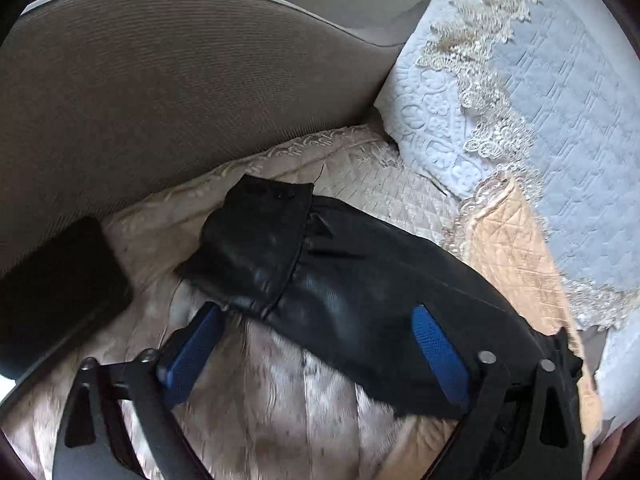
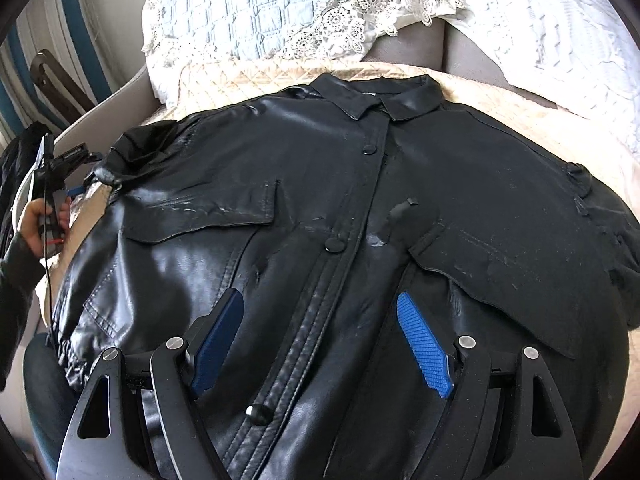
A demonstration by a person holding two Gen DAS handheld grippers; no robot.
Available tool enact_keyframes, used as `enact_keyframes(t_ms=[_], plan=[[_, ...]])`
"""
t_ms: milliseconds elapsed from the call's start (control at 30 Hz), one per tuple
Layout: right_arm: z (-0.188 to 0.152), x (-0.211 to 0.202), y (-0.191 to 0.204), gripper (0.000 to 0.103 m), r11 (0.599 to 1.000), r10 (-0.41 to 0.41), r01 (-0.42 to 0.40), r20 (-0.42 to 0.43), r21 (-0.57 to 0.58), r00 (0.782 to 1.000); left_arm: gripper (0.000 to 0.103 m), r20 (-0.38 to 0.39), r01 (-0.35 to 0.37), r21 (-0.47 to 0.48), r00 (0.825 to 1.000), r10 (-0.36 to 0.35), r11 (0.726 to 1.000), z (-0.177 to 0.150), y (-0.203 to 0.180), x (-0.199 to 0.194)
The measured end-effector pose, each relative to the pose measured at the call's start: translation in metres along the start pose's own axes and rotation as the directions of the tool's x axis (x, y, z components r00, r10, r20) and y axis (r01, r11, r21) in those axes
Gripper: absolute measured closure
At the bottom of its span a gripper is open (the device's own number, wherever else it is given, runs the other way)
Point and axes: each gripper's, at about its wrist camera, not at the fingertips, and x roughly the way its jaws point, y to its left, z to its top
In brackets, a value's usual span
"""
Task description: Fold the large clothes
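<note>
Looking at it from the wrist cams, a black leather jacket [image 2: 340, 208] is laid front-up and snapped shut on a beige quilted cover [image 1: 280, 400] over a sofa, collar at the far end from the right gripper [image 2: 320, 340]. That gripper is held wide open above the placket, nothing pinched between its blue pads [image 2: 424, 344]. The left gripper [image 1: 316, 344] is also spread wide, with one sleeve [image 1: 320, 280] lying across and just ahead of its fingers, cuff [image 1: 256, 236] pointing away; the sleeve isn't pressed by either pad, so nothing is gripped yet. A dark phone [image 1: 60, 280] is parked off to the left of the left tool, against the sofa arm [image 1: 160, 80]. What could go wrong, I'd guess: leather is slick and stiff, so if only a thin edge of the sleeve is caught it's likely to slip out mid-fold. The loose quilted cover could also be pinched along with the sleeve and dragged. And if the sleeve is swung wide, the phone might get knocked.
</note>
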Motion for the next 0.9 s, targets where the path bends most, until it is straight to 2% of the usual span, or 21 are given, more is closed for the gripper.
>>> enact_keyframes(t_ms=[67,100,133,167,267,367,500,567,667,733,800,867,900], plan=[[0.000,0.001,0.000,0.023,1.000,-0.002,0.002,-0.001,0.002,1.000,0.053,0.006,-0.084,0.042,0.996,0.084,0.996,0.005,-0.004,0.013],[0.000,0.000,0.000,0.023,1.000,0.001,-0.001,0.000,0.004,1.000,0.063,0.010,-0.111,0.057,0.994,0.111,0.992,0.007,-0.006,0.015],[0.000,0.000,0.000,0.023,1.000,0.005,-0.005,0.003,0.005,1.000,0.078,0.012,-0.113,0.058,0.994,0.113,0.992,0.010,-0.006,0.014],[-0.001,-0.002,0.001,0.023,1.000,0.010,-0.010,0.006,0.005,1.000,0.087,0.012,-0.103,0.056,0.995,0.103,0.993,0.014,-0.007,0.012],[-0.005,-0.007,0.000,0.023,1.000,0.017,-0.017,0.013,0.000,1.000,0.091,0.043,-0.072,0.087,0.997,0.069,0.994,0.027,-0.017,-0.006],[-0.008,-0.012,-0.004,0.023,1.000,0.022,-0.023,0.024,0.013,0.999,0.092,0.115,-0.006,0.148,0.993,-0.012,0.989,0.039,-0.046,-0.046],[-0.012,-0.019,-0.011,0.023,0.999,0.028,-0.030,0.038,0.046,0.999,0.092,0.186,0.112,0.283,0.968,-0.169,0.953,0.039,-0.109,-0.105],[-0.014,-0.022,-0.013,0.023,0.998,0.029,-0.031,0.044,0.053,0.999,0.092,0.189,0.189,0.356,0.945,-0.269,0.915,0.030,-0.150,-0.132],[-0.018,-0.028,-0.017,0.023,0.997,0.029,-0.032,0.055,0.066,0.998,0.092,0.144,0.295,0.443,0.909,-0.392,0.847,0.001,-0.206,-0.156],[-0.021,-0.031,-0.021,0.023,0.996,0.029,-0.033,0.059,0.080,0.998,0.092,0.065,0.378,0.480,0.884,-0.462,0.791,-0.027,-0.242,-0.157],[-0.024,-0.034,-0.025,0.023,0.995,0.026,-0.031,0.059,0.095,0.998,0.092,-0.003,0.417,0.515,0.875,-0.485,0.749,-0.054,-0.270,-0.150],[-0.027,-0.036,-0.031,0.023,0.993,0.021,-0.028,0.057,0.111,0.998,0.091,-0.121,0.472,0.522,0.866,-0.486,0.710,-0.089,-0.298,-0.127],[-0.028,-0.037,-0.034,0.023,0.992,0.020,-0.026,0.057,0.120,0.998,0.091,-0.163,0.485,0.525,0.864,-0.477,0.700,-0.103,-0.309,-0.116]])
